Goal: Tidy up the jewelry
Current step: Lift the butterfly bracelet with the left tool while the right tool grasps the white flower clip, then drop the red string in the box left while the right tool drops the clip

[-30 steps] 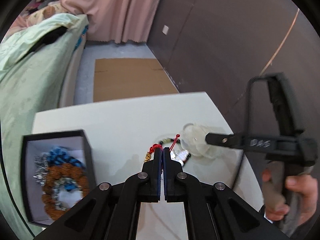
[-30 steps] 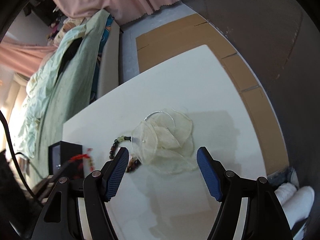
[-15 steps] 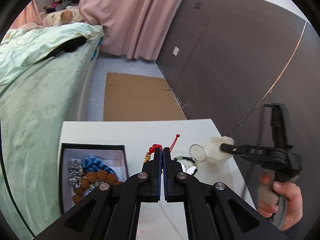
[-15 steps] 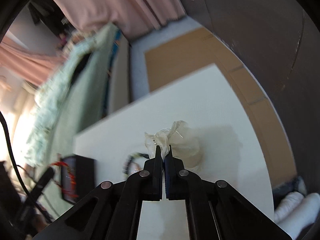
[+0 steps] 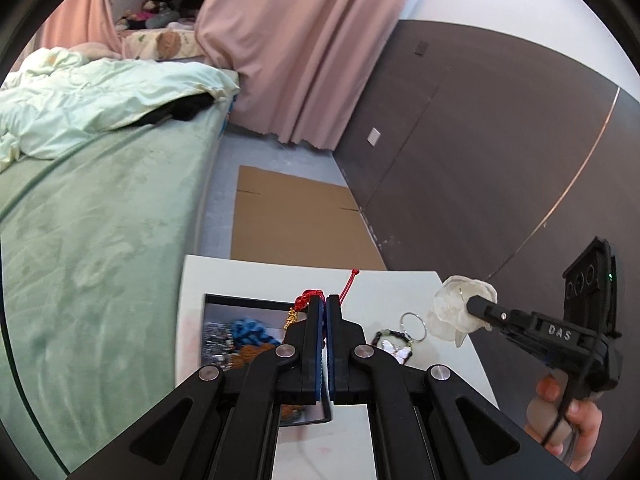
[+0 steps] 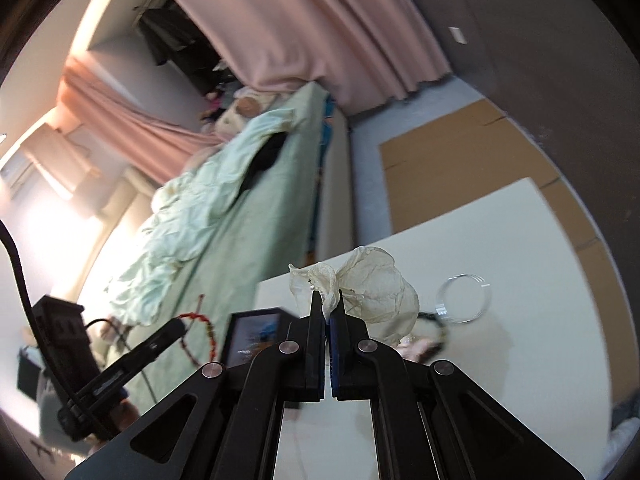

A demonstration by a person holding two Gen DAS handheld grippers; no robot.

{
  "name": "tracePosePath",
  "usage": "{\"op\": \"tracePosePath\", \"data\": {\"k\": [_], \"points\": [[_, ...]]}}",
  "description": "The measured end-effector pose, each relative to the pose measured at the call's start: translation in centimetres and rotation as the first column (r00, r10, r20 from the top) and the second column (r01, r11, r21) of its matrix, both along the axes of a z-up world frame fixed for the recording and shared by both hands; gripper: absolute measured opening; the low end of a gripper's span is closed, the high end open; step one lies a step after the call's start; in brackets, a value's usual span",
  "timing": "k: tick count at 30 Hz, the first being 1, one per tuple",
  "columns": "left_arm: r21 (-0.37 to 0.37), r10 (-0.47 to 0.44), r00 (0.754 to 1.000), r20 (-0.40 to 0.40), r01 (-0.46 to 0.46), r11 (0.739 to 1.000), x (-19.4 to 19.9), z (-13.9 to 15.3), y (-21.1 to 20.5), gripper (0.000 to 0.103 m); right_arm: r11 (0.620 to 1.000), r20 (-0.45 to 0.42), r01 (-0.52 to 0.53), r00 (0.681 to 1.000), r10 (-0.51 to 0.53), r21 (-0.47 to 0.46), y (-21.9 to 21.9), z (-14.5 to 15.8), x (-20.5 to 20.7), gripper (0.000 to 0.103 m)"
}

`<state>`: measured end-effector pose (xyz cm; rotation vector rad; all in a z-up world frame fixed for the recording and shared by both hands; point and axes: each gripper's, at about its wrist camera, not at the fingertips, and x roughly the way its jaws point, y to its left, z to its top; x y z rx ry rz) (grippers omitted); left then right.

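My left gripper (image 5: 325,300) is shut on a red cord bracelet (image 5: 307,295) with a gold charm and holds it above the black jewelry box (image 5: 240,322), which holds several beaded pieces. My right gripper (image 6: 329,300) is shut on a sheer cream pouch (image 6: 372,286) and holds it lifted above the white table (image 6: 520,248); the pouch also shows in the left wrist view (image 5: 456,308). A silver ring bangle (image 6: 464,298), a dark bead bracelet (image 5: 390,335) and a silver charm (image 5: 396,354) lie on the table. The red bracelet also shows in the right wrist view (image 6: 200,322).
A bed with green bedding (image 5: 100,200) runs along the table's left side. Flat cardboard (image 5: 296,220) lies on the floor beyond the table. A dark wall panel (image 5: 480,140) stands on the right, pink curtains (image 5: 288,48) at the back.
My right gripper closed on the pouch and lifted it off the table, uncovering the bangle. My left gripper rose with the red bracelet and moved over the box.
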<state>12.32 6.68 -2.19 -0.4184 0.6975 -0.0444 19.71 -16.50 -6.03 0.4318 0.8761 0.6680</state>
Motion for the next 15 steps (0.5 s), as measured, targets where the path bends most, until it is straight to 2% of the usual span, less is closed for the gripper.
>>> {"op": "tracePosePath", "data": {"k": [6, 15], "points": [[-0.007, 0.033, 0.999, 0.015, -0.033, 0.999, -1.3, 0.6, 2.0, 0.001, 0.993, 0.002, -0.088, 0.996, 0.088, 0.076, 3.7, -0.3, -1.1, 0.003], [-0.023, 0.073, 0.997, 0.013, -0.072, 0.997, -2.4, 0.8, 4.4, 0.001, 0.972, -0.051, -0.187, 0.979, 0.196, 0.145, 10.3, -2.4, -1.1, 0.003]]}}
